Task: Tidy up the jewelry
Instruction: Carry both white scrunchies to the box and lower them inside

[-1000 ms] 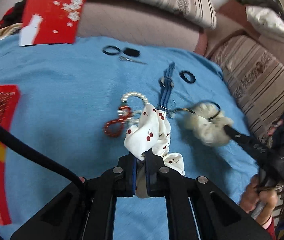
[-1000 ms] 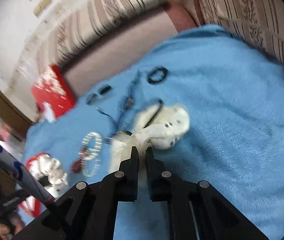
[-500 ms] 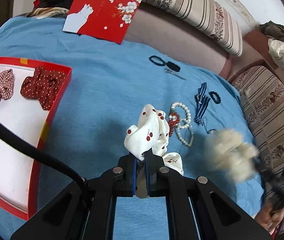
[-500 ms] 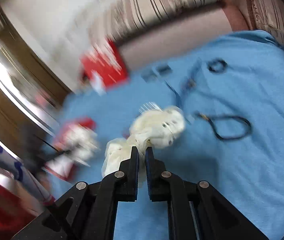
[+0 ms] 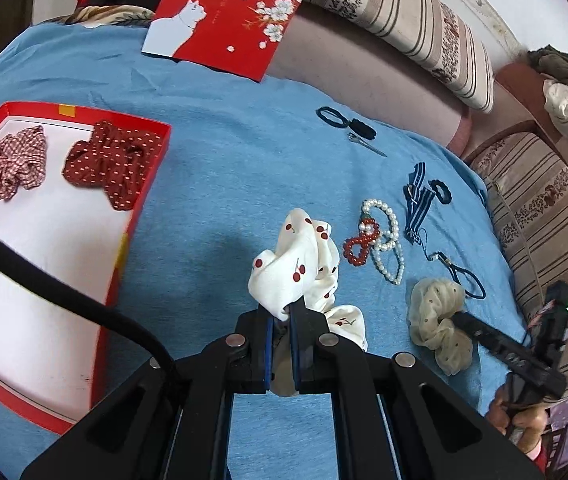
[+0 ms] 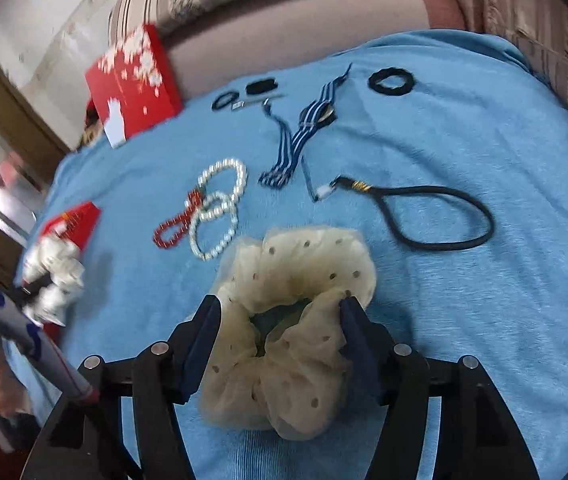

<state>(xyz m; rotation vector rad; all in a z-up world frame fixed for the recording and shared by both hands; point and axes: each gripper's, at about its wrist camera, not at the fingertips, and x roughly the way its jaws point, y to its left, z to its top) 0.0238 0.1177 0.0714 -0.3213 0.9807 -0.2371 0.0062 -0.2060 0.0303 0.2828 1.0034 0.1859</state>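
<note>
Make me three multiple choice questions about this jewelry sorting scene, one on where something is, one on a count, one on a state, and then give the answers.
1. Where does the black cord loop lie?
A. in the red box
B. on the blue cloth
C. on the sofa cushion

2. How many scrunchies lie in the red box?
A. two
B. none
C. four

3. How is the left tool?
A. wide open
B. shut on the cherry-print scrunchie
C. shut on pearls

Answers:
1 B, it rests flat on the blue cloth.
2 A, a checked one and a dotted red one.
3 B, its pads pinch the white fabric.
</note>
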